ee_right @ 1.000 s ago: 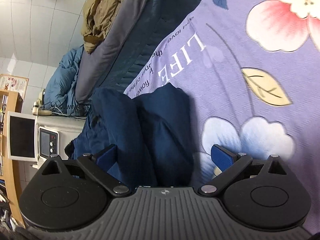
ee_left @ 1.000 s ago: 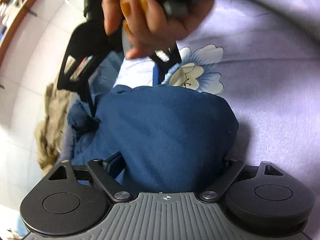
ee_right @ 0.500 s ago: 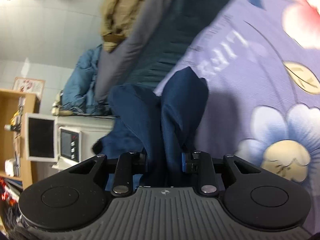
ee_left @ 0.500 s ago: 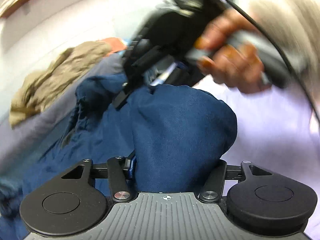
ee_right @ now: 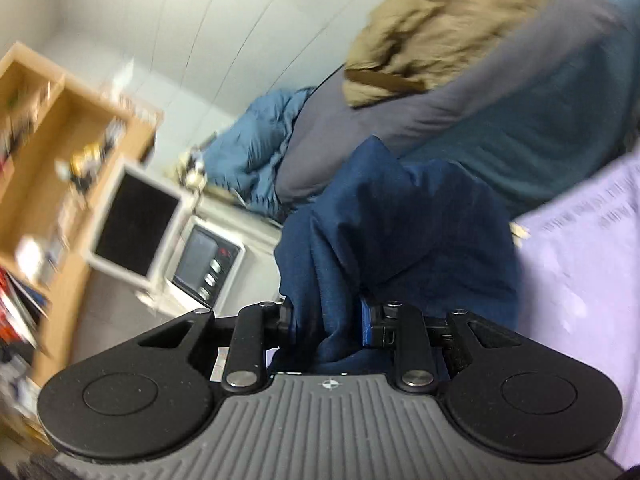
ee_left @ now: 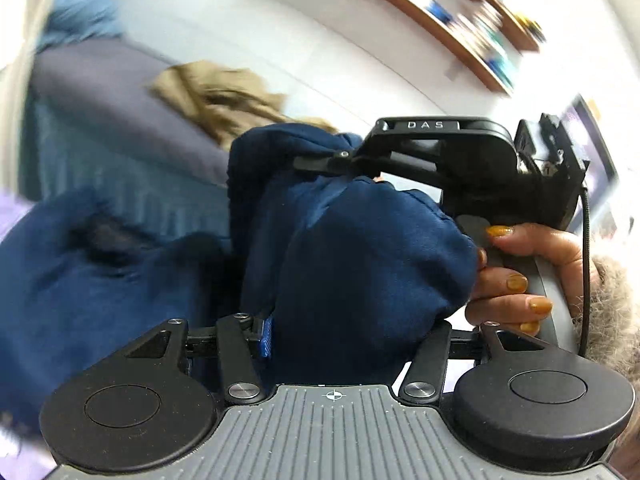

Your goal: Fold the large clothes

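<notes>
A dark blue garment hangs bunched between both grippers, lifted off the bed. My left gripper is shut on a thick fold of it. My right gripper is shut on another fold of the same garment. In the left wrist view the right gripper shows from the side, held in a hand, its fingers pinching the cloth's upper edge. The rest of the garment droops to the lower left.
A lilac floral bedsheet lies at the right. A tan garment lies on a grey-blue quilt against the wall. A wooden shelf, a monitor and a white appliance stand at the left.
Both grippers have closed on the blue garment and lifted it off the bed, tilting up toward the wall. The right gripper was open a second ago.
</notes>
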Available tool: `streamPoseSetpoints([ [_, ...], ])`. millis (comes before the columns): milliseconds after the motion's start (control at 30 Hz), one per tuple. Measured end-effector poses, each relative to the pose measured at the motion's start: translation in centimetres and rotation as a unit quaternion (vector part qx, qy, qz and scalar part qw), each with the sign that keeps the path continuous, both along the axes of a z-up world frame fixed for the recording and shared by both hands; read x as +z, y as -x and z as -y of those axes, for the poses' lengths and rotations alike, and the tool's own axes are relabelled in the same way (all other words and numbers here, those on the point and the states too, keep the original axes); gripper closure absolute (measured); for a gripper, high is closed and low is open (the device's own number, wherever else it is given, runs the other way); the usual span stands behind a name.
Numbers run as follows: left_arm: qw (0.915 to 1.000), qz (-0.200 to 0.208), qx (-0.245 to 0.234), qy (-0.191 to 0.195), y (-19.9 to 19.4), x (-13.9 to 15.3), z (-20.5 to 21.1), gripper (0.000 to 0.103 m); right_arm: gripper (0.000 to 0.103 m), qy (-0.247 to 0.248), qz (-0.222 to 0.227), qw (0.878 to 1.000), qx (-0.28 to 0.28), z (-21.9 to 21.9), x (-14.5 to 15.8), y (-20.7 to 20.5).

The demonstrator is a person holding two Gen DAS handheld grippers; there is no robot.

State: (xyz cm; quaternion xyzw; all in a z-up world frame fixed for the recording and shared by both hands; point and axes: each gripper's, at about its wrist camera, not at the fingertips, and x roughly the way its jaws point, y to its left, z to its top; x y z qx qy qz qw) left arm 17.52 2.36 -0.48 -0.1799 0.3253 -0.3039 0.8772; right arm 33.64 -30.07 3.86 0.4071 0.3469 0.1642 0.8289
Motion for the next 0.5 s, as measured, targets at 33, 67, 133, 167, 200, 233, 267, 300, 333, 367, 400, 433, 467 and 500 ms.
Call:
streamPoseSetpoints([
  [33,0.9996,-0.011,0.019,0.017,-0.1,-0.5,-1.7,0.002,0.071,0.021,-0.005,1.000,0.005,-2.5,0.5,-1.1],
  [67,0.9985,-0.022,0.040,0.032,-0.2,-1.1,-3.6,0.002,0.071,0.042,-0.011,0.999,0.014,-4.8,0.8,-2.0],
  [133,0.9954,-0.035,0.080,0.039,-0.7,-1.8,-6.4,0.002,0.071,0.111,-0.011,0.993,0.034,-9.8,1.6,-3.4],
  [167,0.9938,-0.040,0.095,0.040,-0.3,-2.1,-7.6,0.002,0.070,0.150,-0.008,0.988,0.046,-12.4,1.8,-4.1],
  [200,0.9925,-0.045,0.106,0.040,-0.6,-2.3,-8.5,0.002,0.070,0.179,-0.003,0.982,0.057,-14.6,1.8,-4.5],
  [233,0.9910,-0.048,0.120,0.037,-0.7,-2.8,-9.4,0.002,0.070,0.192,-0.006,0.979,0.067,-16.8,1.2,-5.1],
  [267,0.9890,-0.054,0.133,0.035,-0.5,-3.4,-10.3,0.002,0.070,0.198,-0.012,0.977,0.079,-18.6,0.6,-5.7],
  [300,0.9864,-0.064,0.147,0.036,-0.6,-3.9,-11.5,0.001,0.069,0.208,-0.017,0.974,0.093,-20.2,-0.2,-6.4],
  [333,0.9833,-0.077,0.161,0.035,-1.2,-4.7,-12.3,0.000,0.069,0.221,-0.022,0.970,0.102,-22.0,-1.1,-7.0],
  [367,0.9801,-0.091,0.174,0.030,-1.5,-5.5,-12.8,0.000,0.068,0.234,-0.028,0.965,0.111,-23.5,-2.0,-7.4],
  [400,0.9778,-0.104,0.180,0.026,-2.0,-6.2,-13.1,0.000,0.068,0.248,-0.035,0.960,0.122,-24.9,-3.0,-8.0],
  [433,0.9765,-0.110,0.184,0.026,-1.9,-6.8,-13.4,0.000,0.067,0.255,-0.043,0.957,0.128,-26.2,-4.0,-8.4],
  [467,0.9755,-0.113,0.187,0.025,-2.1,-7.1,-13.6,0.000,0.067,0.262,-0.050,0.955,0.130,-27.0,-5.2,-8.8],
  [500,0.9747,-0.113,0.191,0.023,-2.5,-7.3,-13.6,0.000,0.066,0.270,-0.056,0.952,0.132,-27.8,-6.3,-9.1],
])
